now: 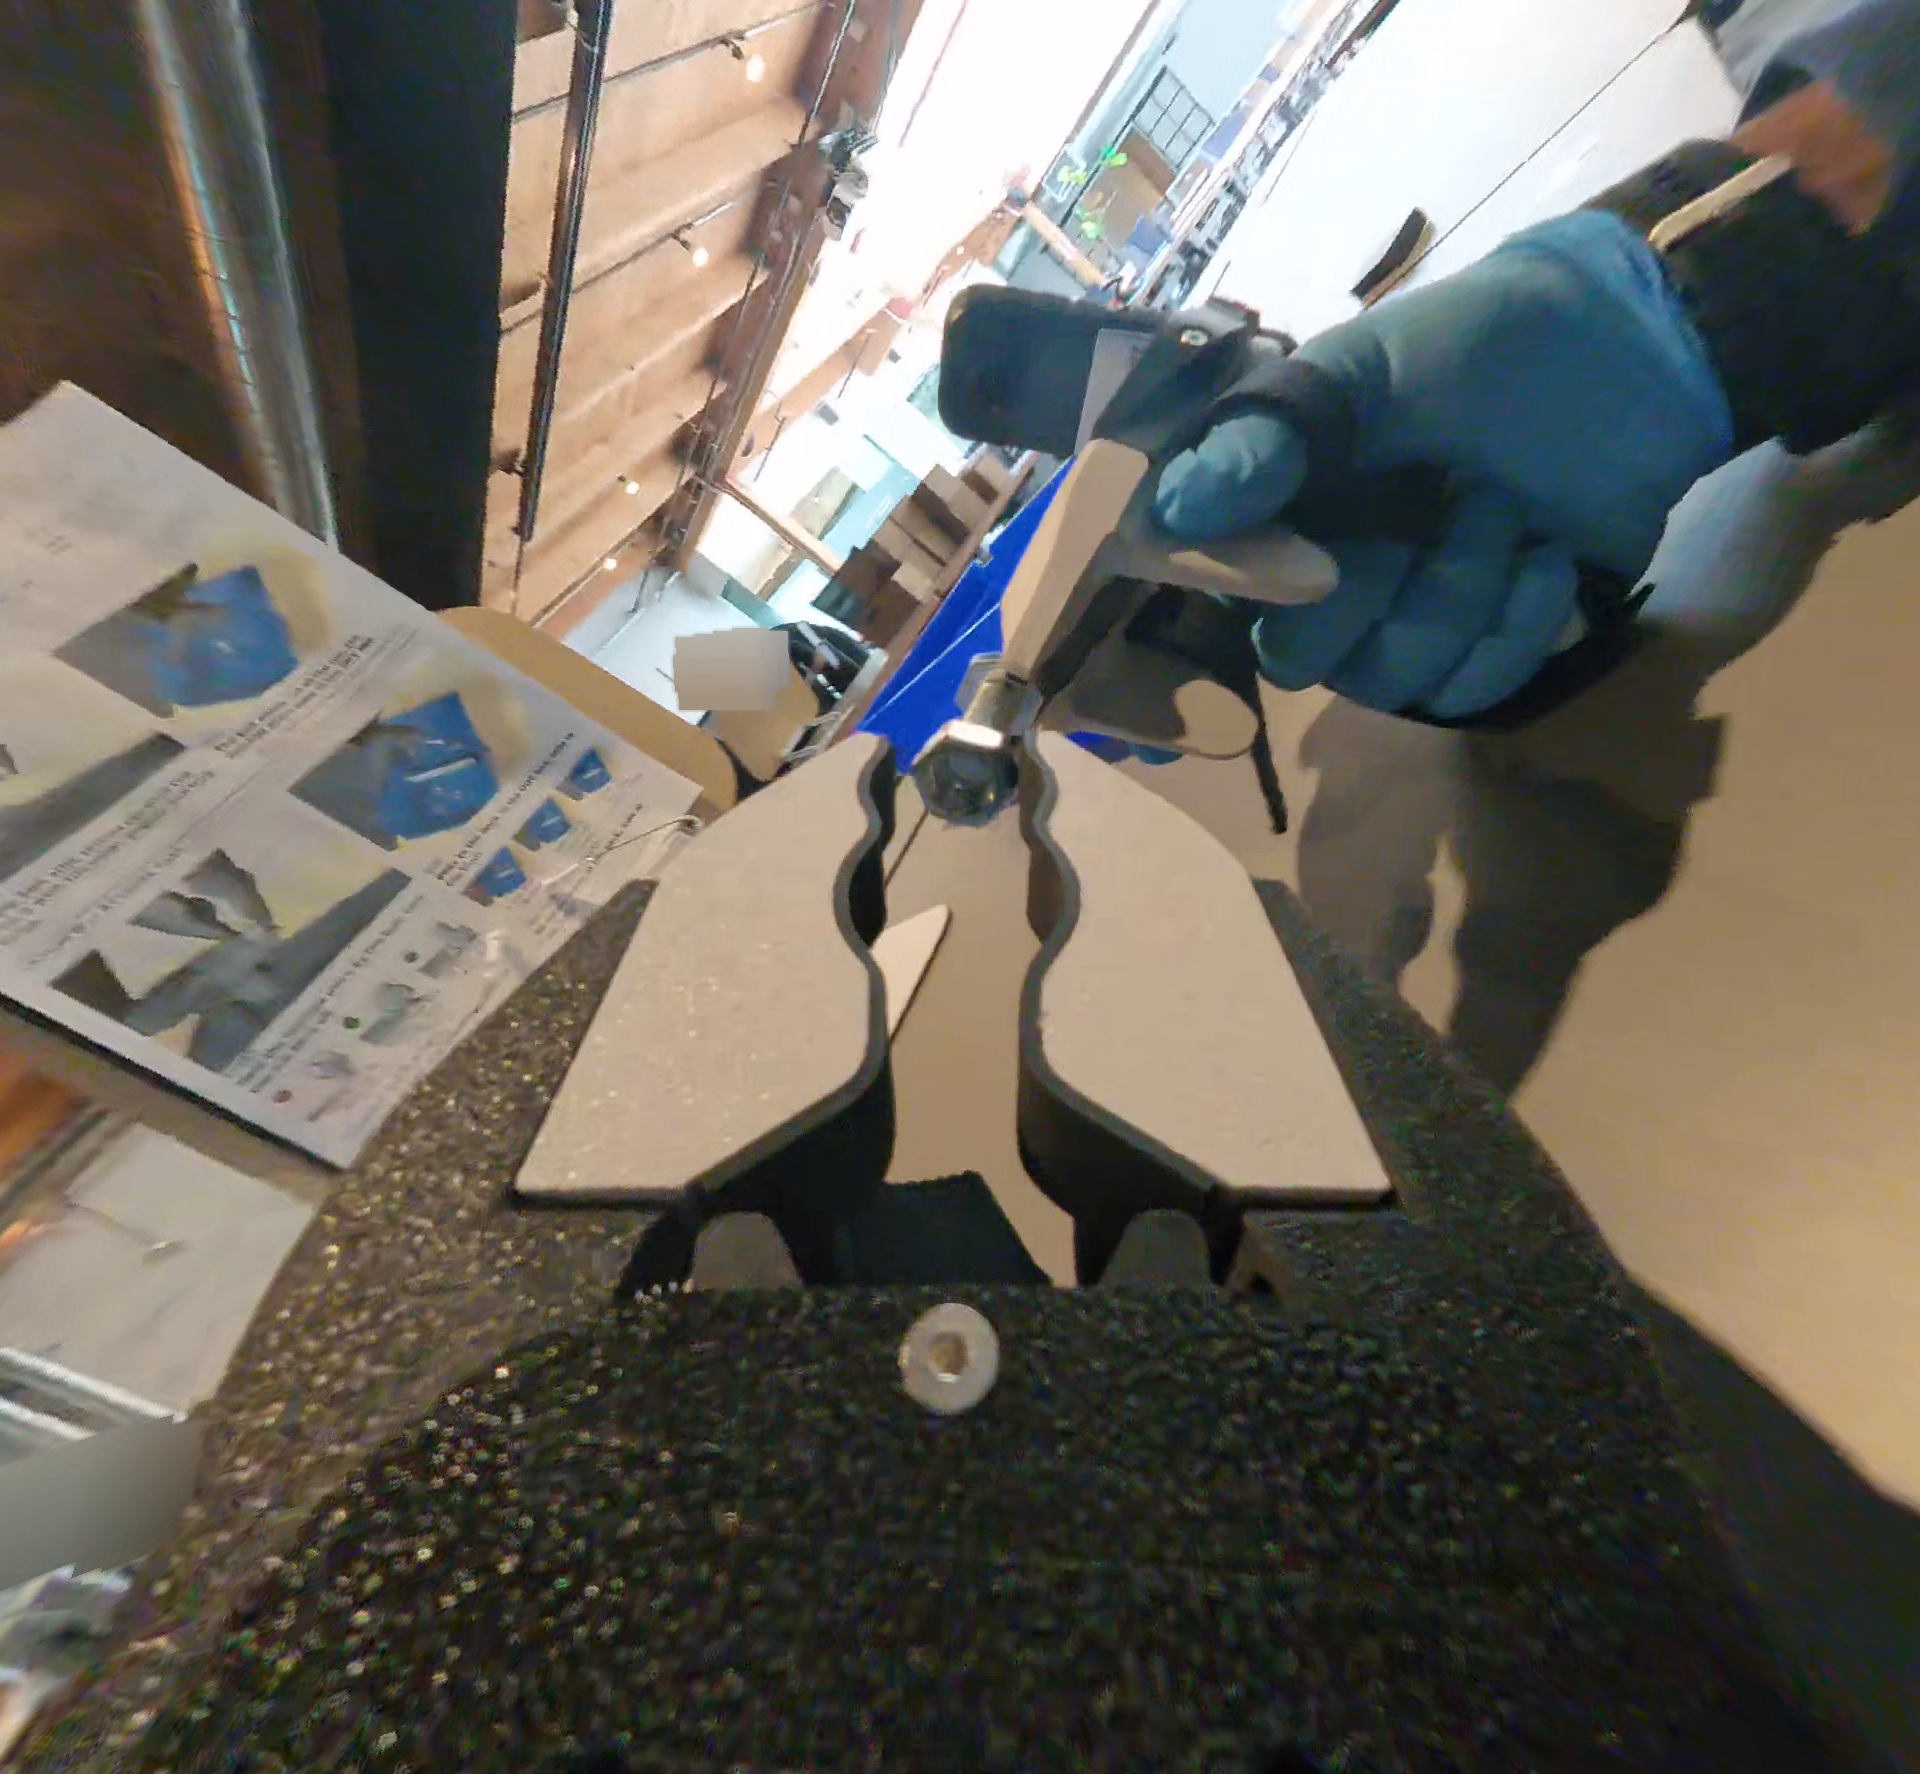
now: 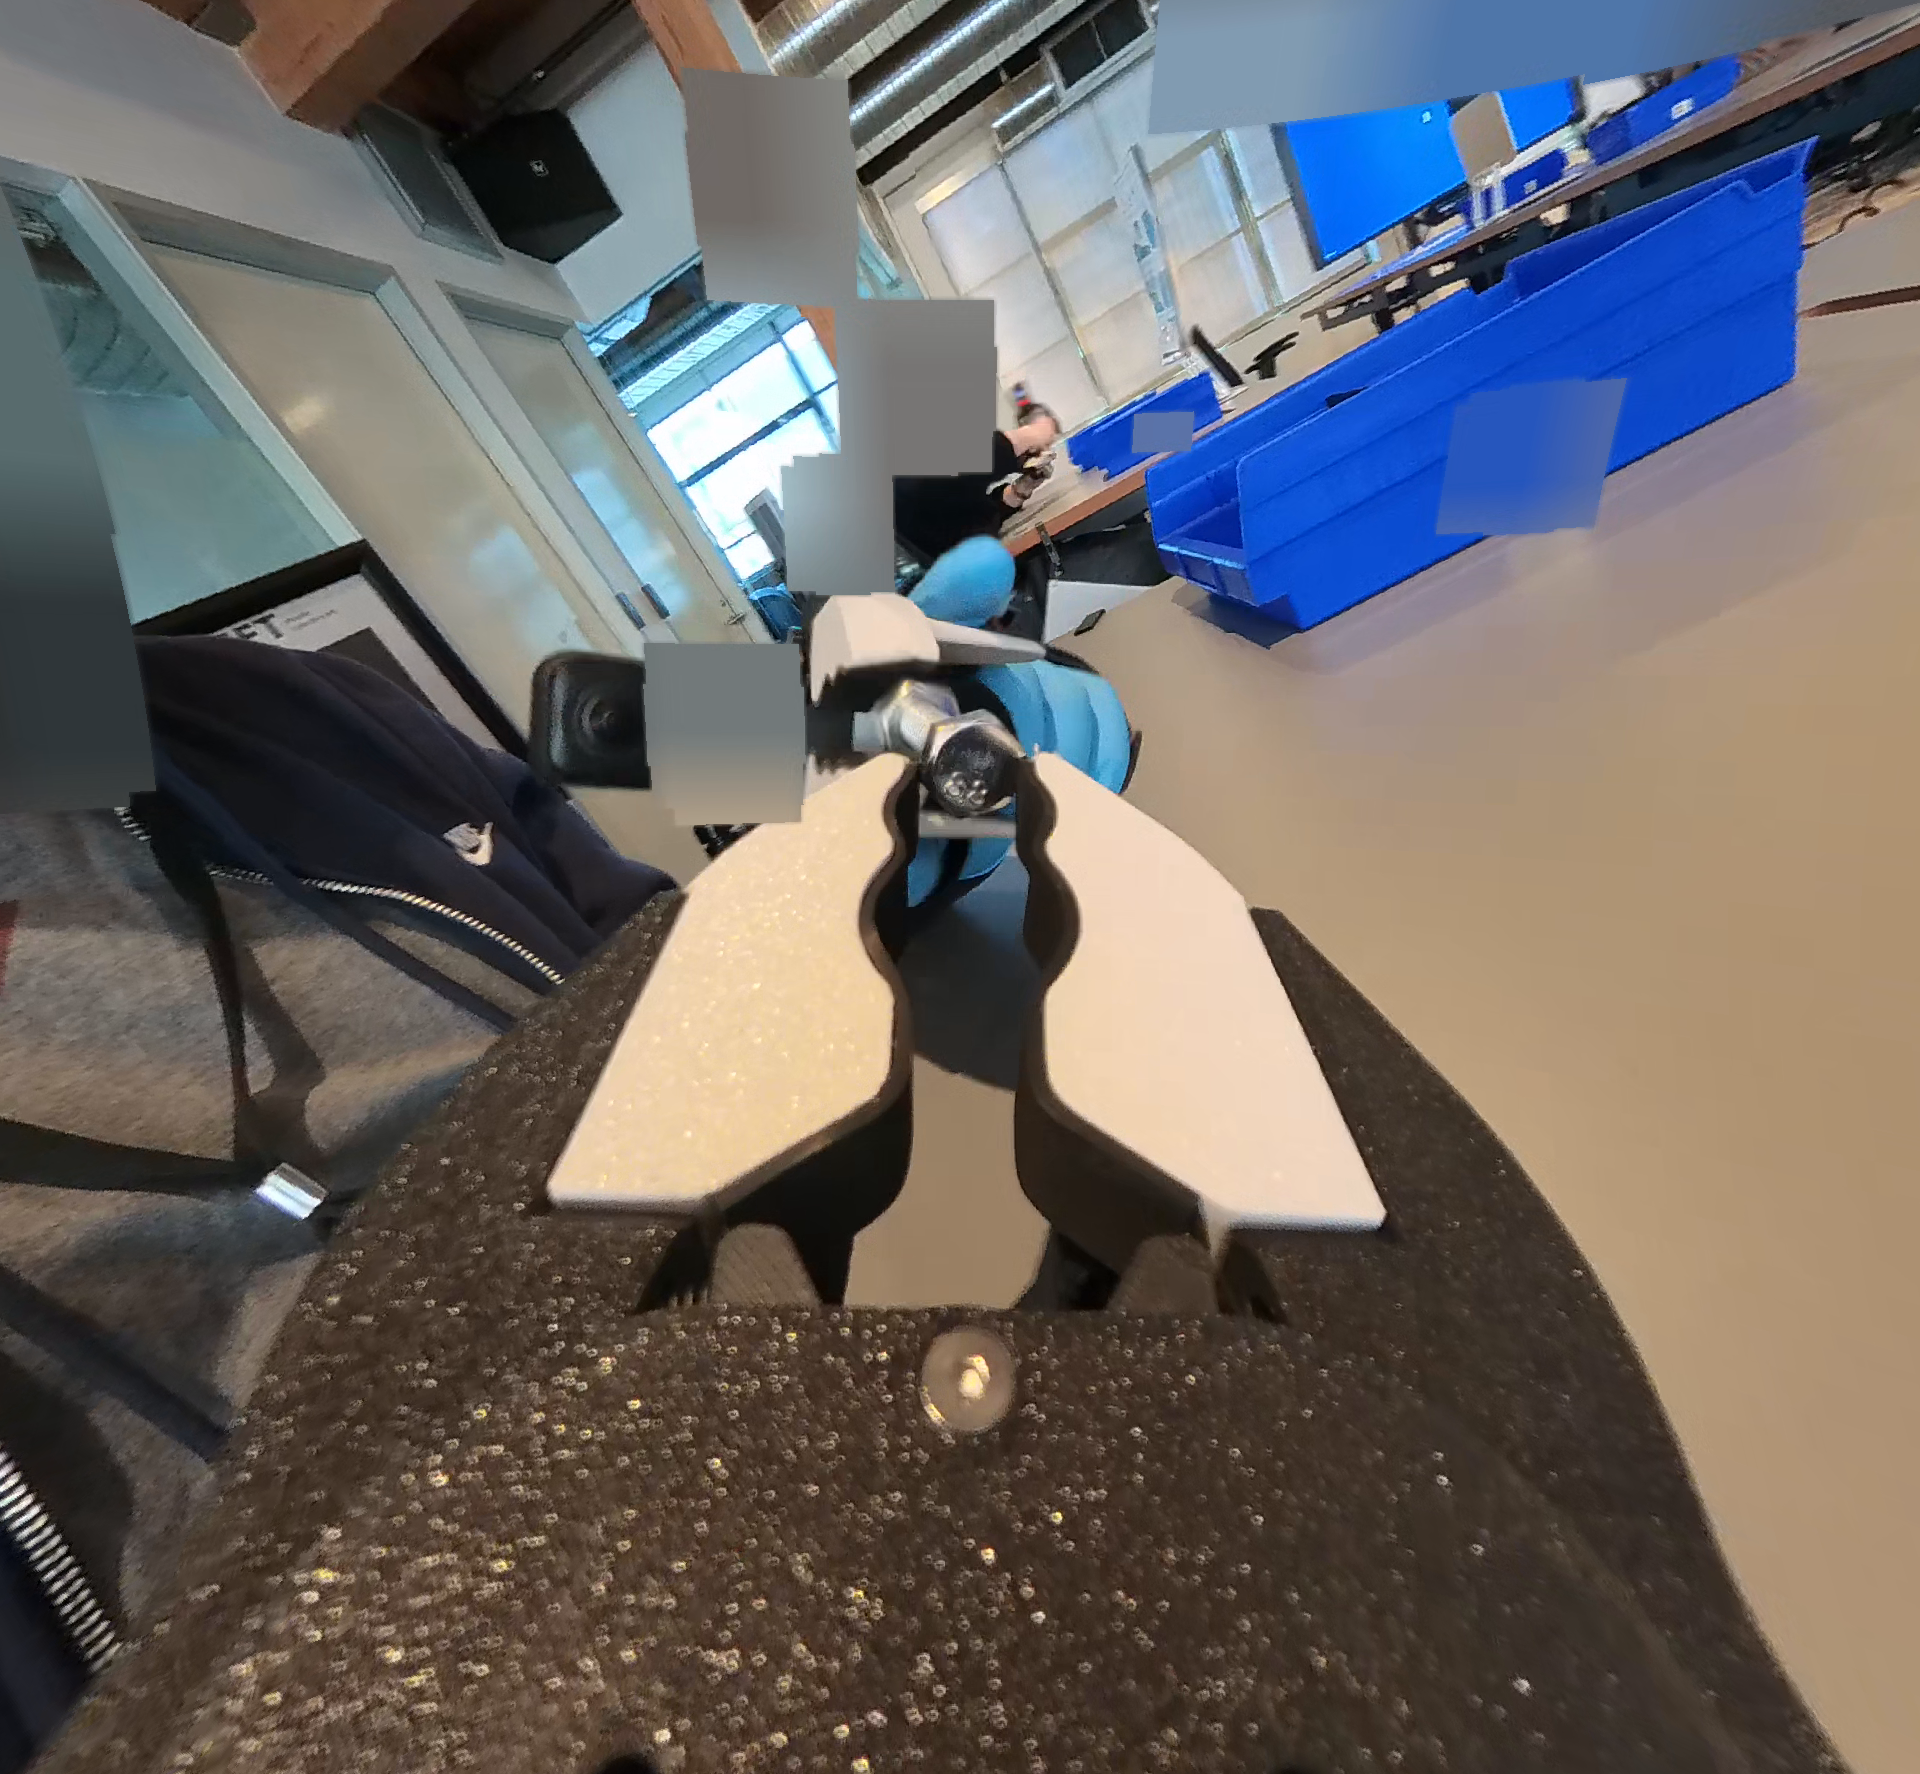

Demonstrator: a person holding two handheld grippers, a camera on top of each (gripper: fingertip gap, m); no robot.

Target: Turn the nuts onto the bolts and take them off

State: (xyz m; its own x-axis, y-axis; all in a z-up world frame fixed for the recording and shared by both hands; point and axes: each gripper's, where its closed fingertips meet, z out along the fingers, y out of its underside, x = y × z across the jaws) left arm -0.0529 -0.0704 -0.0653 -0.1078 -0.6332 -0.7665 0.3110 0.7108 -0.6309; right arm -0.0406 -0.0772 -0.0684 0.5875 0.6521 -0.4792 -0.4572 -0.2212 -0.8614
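A silver bolt with a hex nut on it is held in the air between both grippers. In the left wrist view my left gripper (image 1: pixel 956 763) is shut on the nut (image 1: pixel 961 779), whose face shows the bolt's end. The bolt's shaft (image 1: pixel 992 690) runs away into the right gripper's fingers (image 1: pixel 1081 529), held by a blue-gloved hand (image 1: pixel 1455 477). In the right wrist view my right gripper (image 2: pixel 969 774) is shut on the bolt's hex head (image 2: pixel 971 768). The shaft (image 2: pixel 904 722) runs into the left gripper's fingers (image 2: pixel 873 633), with a blue glove (image 2: pixel 1060 727) behind.
A beige table (image 2: pixel 1507 893) lies below. Long blue bins (image 2: pixel 1351 477) stand at its far side, one also showing in the left wrist view (image 1: pixel 935 644). A printed instruction sheet (image 1: pixel 260 789) lies at the left. A dark jacket (image 2: pixel 364 789) hangs on a chair.
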